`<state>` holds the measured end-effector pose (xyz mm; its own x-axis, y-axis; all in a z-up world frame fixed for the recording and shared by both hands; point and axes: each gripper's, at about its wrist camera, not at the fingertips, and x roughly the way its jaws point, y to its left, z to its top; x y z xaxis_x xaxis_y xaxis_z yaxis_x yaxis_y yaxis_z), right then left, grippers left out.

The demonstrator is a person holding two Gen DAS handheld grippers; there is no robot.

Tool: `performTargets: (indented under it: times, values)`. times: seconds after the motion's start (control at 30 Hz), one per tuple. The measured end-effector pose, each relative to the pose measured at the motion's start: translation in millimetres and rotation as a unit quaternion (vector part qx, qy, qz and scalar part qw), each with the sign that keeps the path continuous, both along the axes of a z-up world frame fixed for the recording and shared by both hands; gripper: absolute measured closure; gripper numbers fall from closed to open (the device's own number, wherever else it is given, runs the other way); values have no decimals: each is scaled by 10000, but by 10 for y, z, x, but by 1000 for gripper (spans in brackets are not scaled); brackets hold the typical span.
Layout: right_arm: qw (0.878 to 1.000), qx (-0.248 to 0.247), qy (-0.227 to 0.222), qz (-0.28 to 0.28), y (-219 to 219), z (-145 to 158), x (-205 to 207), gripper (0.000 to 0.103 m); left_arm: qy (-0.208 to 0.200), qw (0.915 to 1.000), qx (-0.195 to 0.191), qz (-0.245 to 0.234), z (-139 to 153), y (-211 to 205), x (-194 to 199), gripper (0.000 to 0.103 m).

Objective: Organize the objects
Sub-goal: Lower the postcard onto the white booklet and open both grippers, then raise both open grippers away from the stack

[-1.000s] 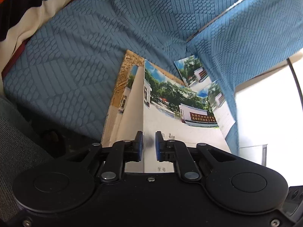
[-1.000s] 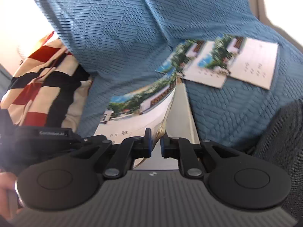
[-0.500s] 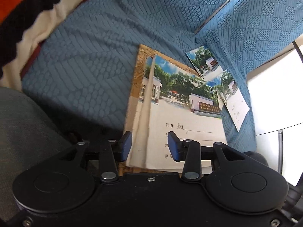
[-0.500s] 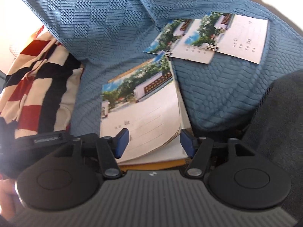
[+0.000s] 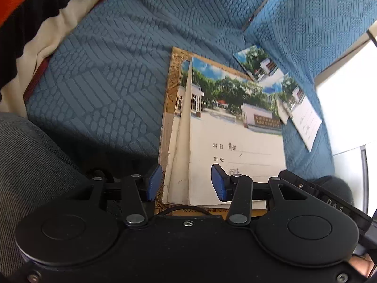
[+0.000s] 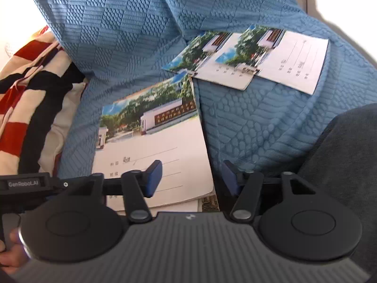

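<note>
Flanking the notebook stack (image 6: 153, 155): striped blanket (image 6: 26, 82), two loose notebooks (image 6: 259, 56).

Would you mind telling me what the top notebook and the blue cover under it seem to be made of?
Notebook: thin paper with a printed, probably matte card cover; its corner and page edges curl and look frayed. Blue cover: stretchy textured fabric, matte, judging by the raised woven pattern and soft folds.
</note>
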<state>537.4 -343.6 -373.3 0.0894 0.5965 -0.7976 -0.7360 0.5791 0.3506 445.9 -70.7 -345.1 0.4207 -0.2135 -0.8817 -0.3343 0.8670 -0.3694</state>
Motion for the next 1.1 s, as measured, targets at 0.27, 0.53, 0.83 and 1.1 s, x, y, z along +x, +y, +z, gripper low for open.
performTargets:
  times: [0.27,0.53,0.83,1.1]
  values:
    - [9999,9,-47,114,10,-64,-50,68,-21,9997,235,-81,-11,-134,12,62]
    - [9995,7,-15,303,-21,-55,-75,80,-53,9996,250,-110,3,-182,10,68]
    - [9997,-6,-40,243,-47,46,-50,80,-160,9994,293,-116,132,-197,-33,70]
    - [9975,473,-486,211,-207,533,13,80,-592,9969,504,-90,659,-247,-79,70]
